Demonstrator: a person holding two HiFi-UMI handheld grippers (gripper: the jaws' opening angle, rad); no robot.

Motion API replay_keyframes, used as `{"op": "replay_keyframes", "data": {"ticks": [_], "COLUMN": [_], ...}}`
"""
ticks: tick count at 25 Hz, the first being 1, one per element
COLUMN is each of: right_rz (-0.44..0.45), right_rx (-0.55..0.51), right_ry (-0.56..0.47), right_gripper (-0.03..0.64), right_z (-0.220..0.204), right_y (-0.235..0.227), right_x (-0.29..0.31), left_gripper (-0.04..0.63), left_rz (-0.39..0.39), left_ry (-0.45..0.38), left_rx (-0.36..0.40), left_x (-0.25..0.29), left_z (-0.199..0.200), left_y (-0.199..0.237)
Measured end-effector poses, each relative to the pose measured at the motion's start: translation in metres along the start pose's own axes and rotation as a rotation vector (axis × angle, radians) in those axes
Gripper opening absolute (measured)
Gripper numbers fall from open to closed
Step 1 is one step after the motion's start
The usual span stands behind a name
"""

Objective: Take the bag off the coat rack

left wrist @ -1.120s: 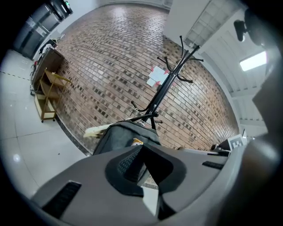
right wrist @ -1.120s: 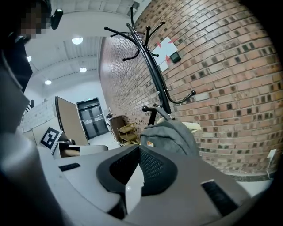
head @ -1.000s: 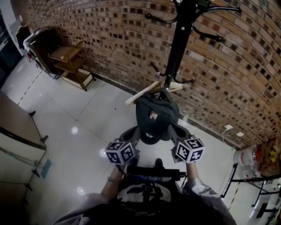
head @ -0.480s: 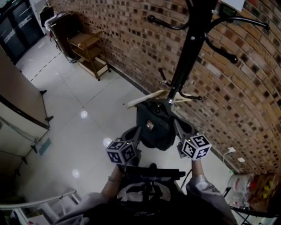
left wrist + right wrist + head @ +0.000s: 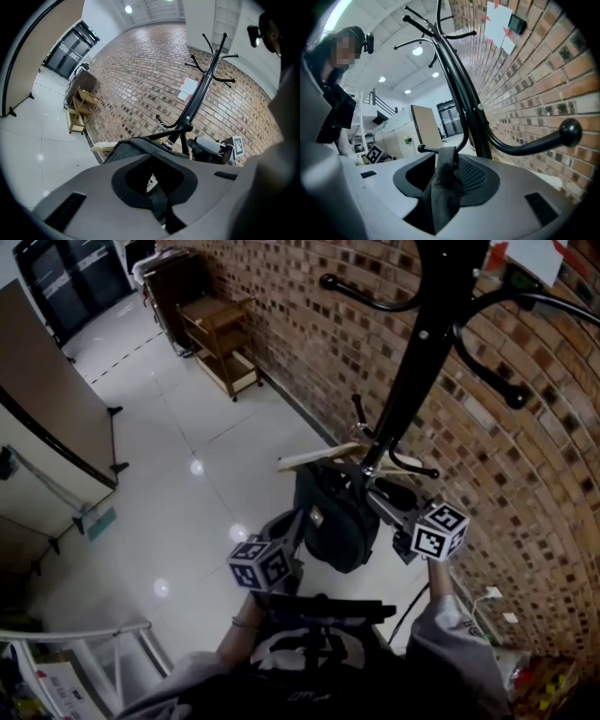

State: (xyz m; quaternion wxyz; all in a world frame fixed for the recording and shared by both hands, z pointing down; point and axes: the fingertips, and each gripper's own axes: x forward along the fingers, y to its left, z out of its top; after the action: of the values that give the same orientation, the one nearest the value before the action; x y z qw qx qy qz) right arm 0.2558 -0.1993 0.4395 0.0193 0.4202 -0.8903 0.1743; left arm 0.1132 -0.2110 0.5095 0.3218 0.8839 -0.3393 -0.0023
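A dark bag (image 5: 333, 521) hangs from a low hook (image 5: 412, 470) of the black coat rack (image 5: 427, 343), under a wooden hanger (image 5: 314, 457). My left gripper (image 5: 298, 521) is at the bag's lower left side, shut on its fabric (image 5: 136, 147). My right gripper (image 5: 377, 497) reaches up to the hook. In the right gripper view the bag's strap (image 5: 443, 187) runs between the jaws and loops over the hook's knob (image 5: 421, 149). Those jaws are opening, with a dark gap left of the strap.
A brick wall (image 5: 309, 324) stands right behind the rack. A wooden shelf cart (image 5: 220, 338) is against it at the back. A partition panel (image 5: 47, 418) is on the left, a metal rail (image 5: 94, 634) at the lower left, and a wall socket (image 5: 487, 594) low on the right.
My right gripper has risen from beside the bag to the strap at the hook. The left gripper has stayed on the bag. The head view has swung to the right.
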Motion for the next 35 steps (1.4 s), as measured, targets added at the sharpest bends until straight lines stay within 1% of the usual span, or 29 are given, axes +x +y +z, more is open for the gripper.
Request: {"op": "replay_keyframes", "data": {"ticks": [1,2,5,8,10,14,15,16,17,19,24,29,32,35], "right_rz": [0.034,0.063,0.117,0.179,0.227,0.308,0.333,0.353,0.366,0.375,0.342,0.312,0.272,0.276], "right_rx": [-0.011,-0.019,-0.024,-0.020,-0.022,-0.074,-0.072,-0.067,-0.060,-0.047,-0.019,0.035,0.042,0.056], "right_ry": [0.028,0.049,0.094,0.143,0.156,0.199,0.213,0.221,0.224,0.215,0.152,0.093,0.078,0.068], "right_gripper": [0.166,0.185,0.212,0.215,0.215,0.215,0.207,0.171,0.152,0.133,0.112,0.104,0.103,0.100], "right_z": [-0.002,-0.004,-0.010,-0.017,-0.018,-0.027,-0.030,-0.031,-0.031,-0.029,-0.023,-0.014,-0.007,0.000], "right_y": [0.000,0.001,-0.003,-0.001,0.004,0.012,0.015,0.017,0.018,0.019,0.023,0.031,0.039,0.055], "right_x": [0.003,0.007,0.017,0.027,0.032,0.043,0.046,0.047,0.048,0.047,0.046,0.044,0.041,0.037], "left_gripper": [0.008,0.008,0.008,0.008,0.008,0.008,0.008,0.008,0.008,0.008,0.008,0.008,0.008,0.008], "left_rz": [0.010,0.020,0.050,0.068,0.078,0.109,0.117,0.125,0.133,0.145,0.162,0.184,0.188,0.185], "left_ry": [-0.004,-0.008,-0.023,-0.027,-0.027,-0.034,-0.039,-0.044,-0.048,-0.050,-0.051,-0.070,-0.072,-0.078], "left_rx": [-0.002,-0.004,-0.009,-0.006,-0.008,-0.013,-0.013,-0.012,-0.011,-0.011,-0.009,-0.005,-0.007,-0.013], "left_x": [0.000,0.001,0.003,0.005,0.004,0.001,-0.001,-0.002,-0.004,-0.007,-0.013,-0.019,-0.021,-0.024], "left_z": [0.000,0.000,0.003,0.005,0.004,0.006,0.008,0.010,0.012,0.012,0.013,0.017,0.018,0.020], "left_y": [0.001,0.003,0.009,0.011,0.012,0.020,0.022,0.024,0.026,0.029,0.034,0.042,0.042,0.042]}}
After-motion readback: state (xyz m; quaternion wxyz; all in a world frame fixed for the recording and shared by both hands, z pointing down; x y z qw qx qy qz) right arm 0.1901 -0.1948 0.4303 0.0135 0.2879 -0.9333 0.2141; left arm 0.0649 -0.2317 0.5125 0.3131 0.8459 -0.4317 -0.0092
